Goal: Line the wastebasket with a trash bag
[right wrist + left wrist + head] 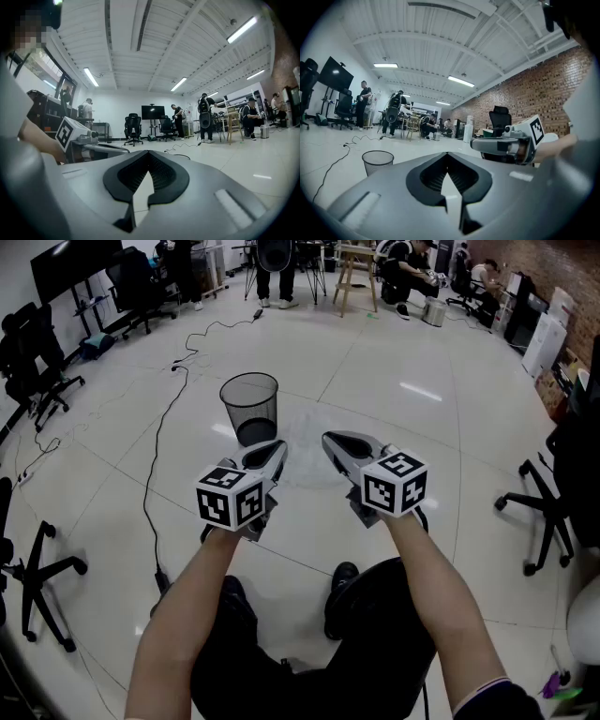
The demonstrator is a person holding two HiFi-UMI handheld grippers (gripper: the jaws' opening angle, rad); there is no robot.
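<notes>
While the round black mesh wastebasket (pixel 249 407) stands on glossy floor (pixel 394 362), left gripper (pixel 278 450) and right gripper (pixel 329 440) are closed, empty.

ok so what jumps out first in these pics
The left gripper and right gripper, both shut and empty, reach out mid-frame over the white floor. Just beyond them stands an unlined black mesh wastebasket, with a cable trailing past its left.

The left claw (pixel 448 161) had its jaws pressed together, nothing between them. To the left of it stood a mesh wastebasket (pixel 378 161) on the pale floor (pixel 328 140). A black cable (pixel 335 161) trailed left of the wastebasket. The right claw (pixel 478 143) hung right of the wastebasket, well apart.
</notes>
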